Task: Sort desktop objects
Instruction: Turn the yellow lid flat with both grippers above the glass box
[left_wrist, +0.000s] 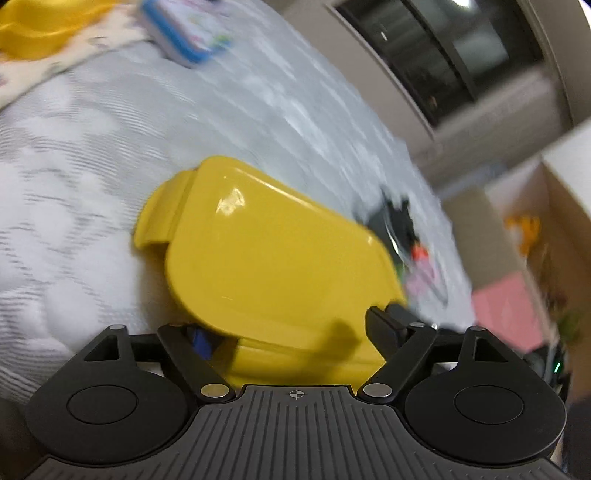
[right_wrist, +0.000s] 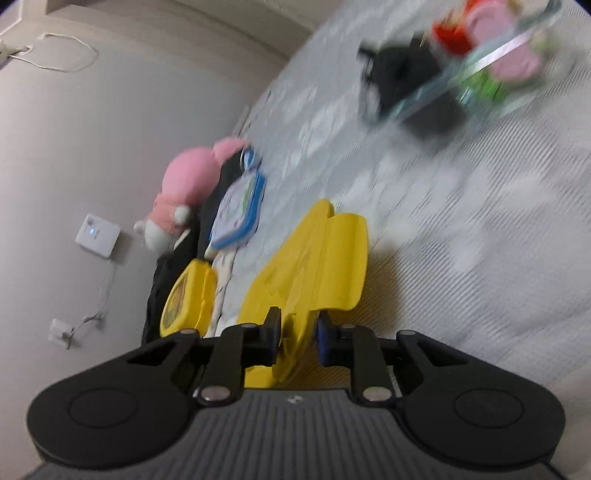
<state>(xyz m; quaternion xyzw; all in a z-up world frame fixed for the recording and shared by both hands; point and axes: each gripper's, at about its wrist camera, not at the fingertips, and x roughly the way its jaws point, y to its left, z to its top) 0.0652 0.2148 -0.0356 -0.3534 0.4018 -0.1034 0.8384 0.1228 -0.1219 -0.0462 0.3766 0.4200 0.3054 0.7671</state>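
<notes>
My right gripper (right_wrist: 297, 338) is clamped on the near edge of the yellow lid (right_wrist: 314, 266), pads pressing the thin plastic from both sides, so that hand carries it. My left gripper (left_wrist: 295, 332) has its jaws wide apart around the same lid (left_wrist: 273, 254), and its right finger (left_wrist: 384, 328) sits just beside the rim without pressing (handover looks done, my read). The lid hangs low over the grey-white quilted bedspread (left_wrist: 74, 184), roughly mid-surface, tab end pointing away from me. The step in hand is a one-handed carry of a flat, slick piece. To do it well I should keep the right grip firm, back the left jaws straight off without snagging the rim, and hold the lid level so it cannot pivot in the pinch. Likely target is the yellow container (right_wrist: 188, 295) at the bedspread's far edge near the blue-framed toy tablet (right_wrist: 240, 206) and pink plush (right_wrist: 188, 177); that is a guess. The clear bin of toys (right_wrist: 472, 70) sits well apart toward the opposite corner. Both views are blurred, so the exact contact depth is unclear.
</notes>
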